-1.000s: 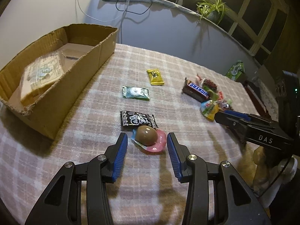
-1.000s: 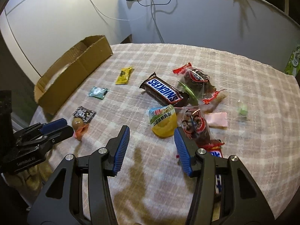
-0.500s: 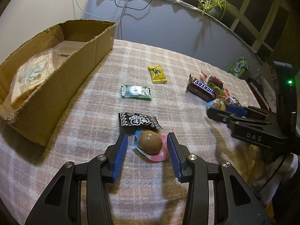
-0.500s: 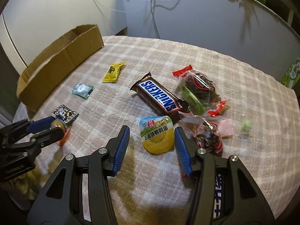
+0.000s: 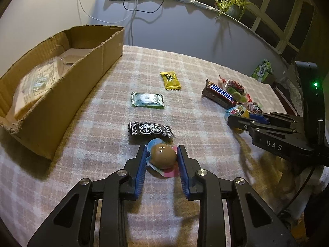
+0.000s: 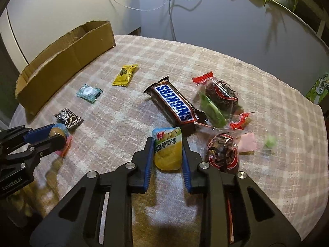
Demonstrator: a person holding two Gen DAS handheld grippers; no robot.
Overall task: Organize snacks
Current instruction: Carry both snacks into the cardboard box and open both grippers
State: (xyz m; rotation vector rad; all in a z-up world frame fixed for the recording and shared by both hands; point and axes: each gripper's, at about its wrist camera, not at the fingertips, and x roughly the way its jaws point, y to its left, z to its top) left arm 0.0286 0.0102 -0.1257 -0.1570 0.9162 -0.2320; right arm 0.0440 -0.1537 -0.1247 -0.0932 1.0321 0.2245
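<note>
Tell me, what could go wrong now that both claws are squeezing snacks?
The round brown egg sits between the closing left gripper; being smooth, it might pop out or drag its wrapper. The right gripper is closing on the yellow packet, which might crumple or slip. Lifting it could nudge the Snickers touching it.

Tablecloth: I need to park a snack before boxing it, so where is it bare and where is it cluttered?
Bare cloth runs along the far edge, beyond the Snickers bar, and also between the cardboard box and the green packet. It is crowded right of the Snickers, where red-wrapped snacks pile up.
</note>
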